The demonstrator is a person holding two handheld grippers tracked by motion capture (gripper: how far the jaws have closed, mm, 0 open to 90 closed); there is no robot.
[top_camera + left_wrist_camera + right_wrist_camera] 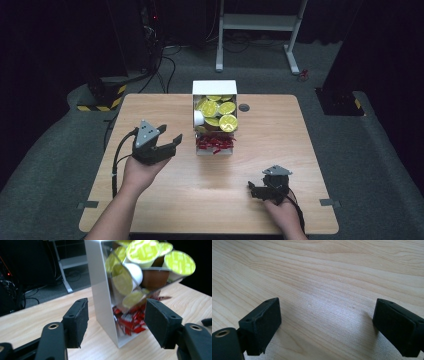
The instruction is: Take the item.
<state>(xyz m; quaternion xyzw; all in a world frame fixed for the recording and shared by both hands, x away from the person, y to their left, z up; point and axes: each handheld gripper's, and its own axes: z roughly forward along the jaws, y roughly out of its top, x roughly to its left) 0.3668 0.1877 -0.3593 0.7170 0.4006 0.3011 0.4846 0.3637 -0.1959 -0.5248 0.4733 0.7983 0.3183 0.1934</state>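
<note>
Right, nearest you: your right tool [260,189] sits low over bare bench [324,270], jaws spread wide, nothing between them. Your left tool [167,144] is held up off the bench, aimed at the dispenser, jaws partly spread and empty. No earlier shot to compare, so that's all I'll say on it. Mid-bench stands the white dispenser box [98,290] with a clear front. Upper bin holds the green-lidded pods [143,251], piled loose. Lower tray holds red sachets [130,321], some spilling forward. Likely handling: pods are light, thin-walled plastic with foil lids, so they'll crush or dent if you squeeze hard, and the tapered sides are slick. Take one across the body just under the rim, not on the foil. Sachets are soft and floppy; pinch one by a flat edge. Box itself looks light and could slide if nudged.
</note>
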